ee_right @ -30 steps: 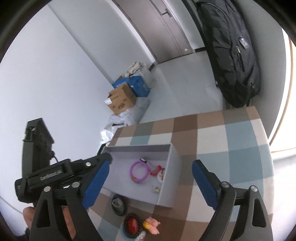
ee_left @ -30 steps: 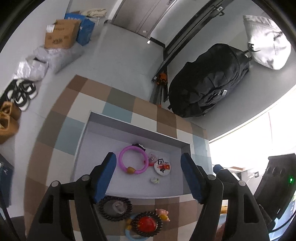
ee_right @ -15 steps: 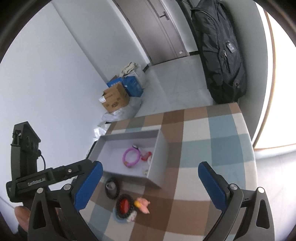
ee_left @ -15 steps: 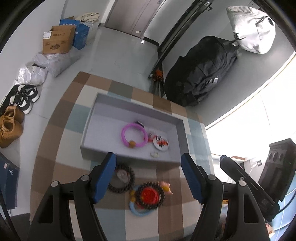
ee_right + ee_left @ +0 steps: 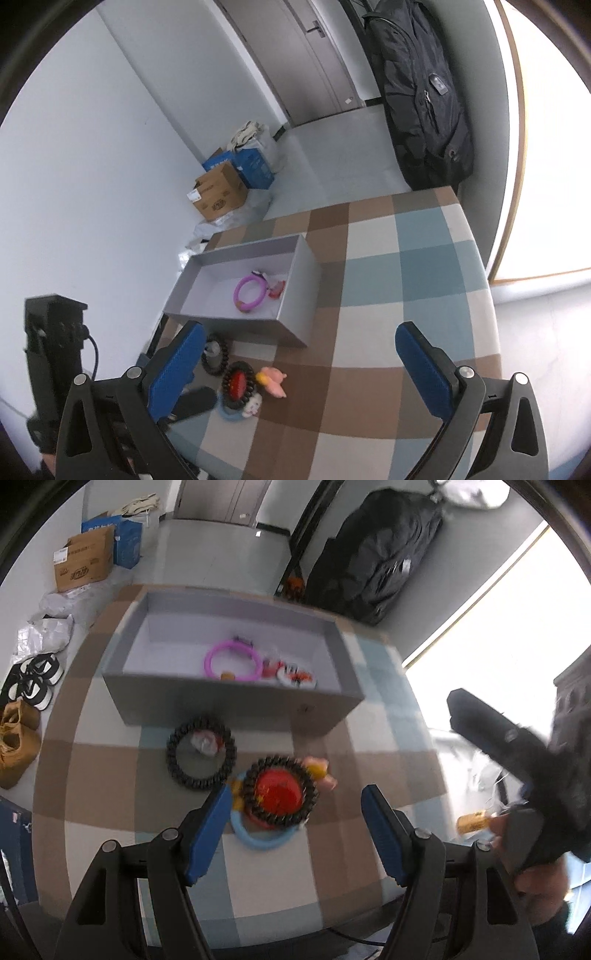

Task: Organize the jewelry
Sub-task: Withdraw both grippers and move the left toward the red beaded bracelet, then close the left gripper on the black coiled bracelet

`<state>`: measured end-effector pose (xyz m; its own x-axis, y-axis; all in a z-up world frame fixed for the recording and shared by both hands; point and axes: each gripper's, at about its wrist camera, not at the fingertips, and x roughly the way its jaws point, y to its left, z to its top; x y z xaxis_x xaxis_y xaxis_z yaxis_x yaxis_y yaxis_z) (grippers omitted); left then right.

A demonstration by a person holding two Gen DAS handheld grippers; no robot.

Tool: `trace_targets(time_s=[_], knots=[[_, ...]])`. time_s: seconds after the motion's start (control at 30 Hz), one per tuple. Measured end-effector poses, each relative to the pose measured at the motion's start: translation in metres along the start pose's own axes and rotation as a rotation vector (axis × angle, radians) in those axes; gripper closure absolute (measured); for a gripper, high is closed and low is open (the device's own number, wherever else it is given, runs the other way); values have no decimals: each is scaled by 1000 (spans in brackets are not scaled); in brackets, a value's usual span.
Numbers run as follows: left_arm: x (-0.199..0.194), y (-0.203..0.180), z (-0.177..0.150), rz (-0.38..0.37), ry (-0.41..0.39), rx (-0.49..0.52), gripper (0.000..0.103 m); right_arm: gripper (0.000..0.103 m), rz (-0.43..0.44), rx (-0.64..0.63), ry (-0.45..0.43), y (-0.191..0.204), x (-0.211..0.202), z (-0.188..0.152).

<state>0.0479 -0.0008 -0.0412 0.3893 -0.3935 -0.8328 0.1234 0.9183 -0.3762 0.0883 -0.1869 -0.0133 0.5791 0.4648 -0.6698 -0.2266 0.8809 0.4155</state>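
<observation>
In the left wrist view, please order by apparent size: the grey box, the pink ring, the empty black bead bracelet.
1. grey box, clearly largest.
2. empty black bead bracelet.
3. pink ring, though it lies farther from the camera, so the order of these two is unsure.

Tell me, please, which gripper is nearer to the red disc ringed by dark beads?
Left. The left gripper hangs open right over the red disc, fingers either side of it. The right gripper is open farther off, the disc to its left.

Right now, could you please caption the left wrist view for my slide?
Open left gripper above a black beaded bracelet around a red disc, before the grey rectangular box.
</observation>
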Motion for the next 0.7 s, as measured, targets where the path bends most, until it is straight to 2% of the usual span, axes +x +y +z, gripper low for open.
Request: trace_targets(time_s=[0.23, 0.4, 0.5, 0.53, 0.57, 0.63, 0.7], knots=[[9, -2, -3, 16, 20, 11, 35, 0, 1, -11, -2, 3, -4, -3], [16, -10, -1, 88, 18, 76, 35, 0, -2, -27, -1, 5, -6, -4], [18, -13, -2, 102, 8, 104, 35, 0, 0, -33, -5, 5, -7, -4], [19, -15, -2, 103, 5, 111, 36, 0, 0, -33, -7, 5, -7, -4], [18, -17, -2, 101, 2, 118, 43, 0, 0, -33, -7, 5, -8, -4], [20, -18, -3, 109, 8, 132, 51, 0, -2, -28, -4, 4, -8, -5], [22, -20, -4, 131, 6, 151, 54, 0, 3, -25, -3, 3, -8, -4]])
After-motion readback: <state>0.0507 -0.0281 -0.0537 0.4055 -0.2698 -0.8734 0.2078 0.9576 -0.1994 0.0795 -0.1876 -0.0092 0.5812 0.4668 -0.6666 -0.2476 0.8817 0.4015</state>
